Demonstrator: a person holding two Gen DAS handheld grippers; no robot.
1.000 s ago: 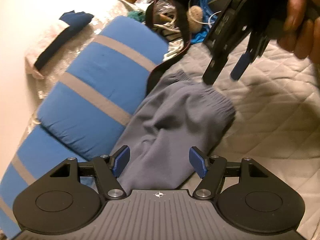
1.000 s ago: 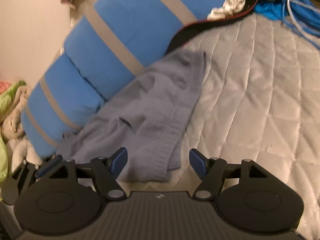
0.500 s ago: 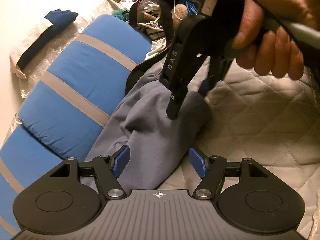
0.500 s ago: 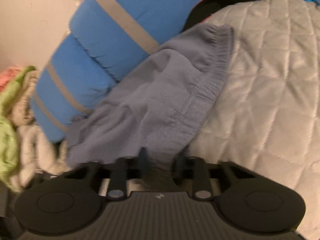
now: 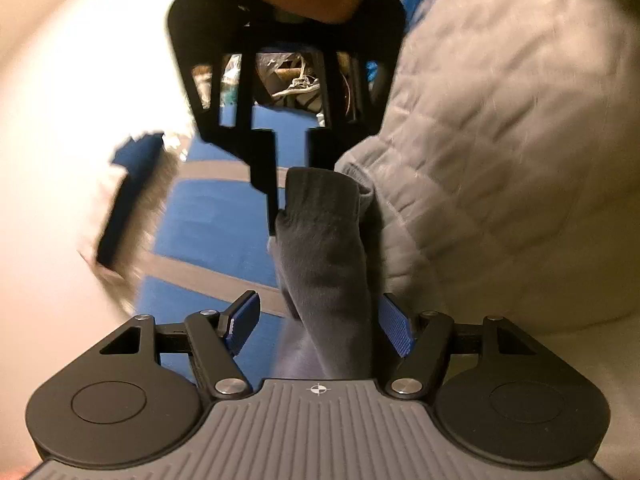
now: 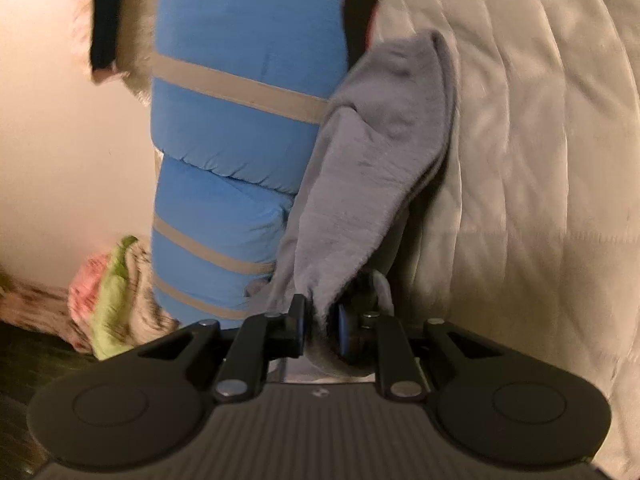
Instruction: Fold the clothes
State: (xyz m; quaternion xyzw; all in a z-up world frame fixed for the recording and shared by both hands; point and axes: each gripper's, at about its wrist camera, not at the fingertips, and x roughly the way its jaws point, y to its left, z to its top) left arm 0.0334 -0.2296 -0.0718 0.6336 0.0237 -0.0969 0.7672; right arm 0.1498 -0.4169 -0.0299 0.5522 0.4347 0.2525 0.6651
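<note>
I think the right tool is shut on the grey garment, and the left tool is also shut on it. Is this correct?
Only partly. The right tool is shut on the grey garment, but the left wrist view shows the left tool open: the cloth passes between its pads unclamped.

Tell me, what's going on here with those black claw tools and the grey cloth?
A person holds a two-finger gripper in each hand, folding clothes on a quilted bedspread. The right gripper has just closed on an edge of the grey garment and grips it. The left gripper is open, with the garment running between its fingers, unclamped. A blue striped cushion lies alongside.
</note>
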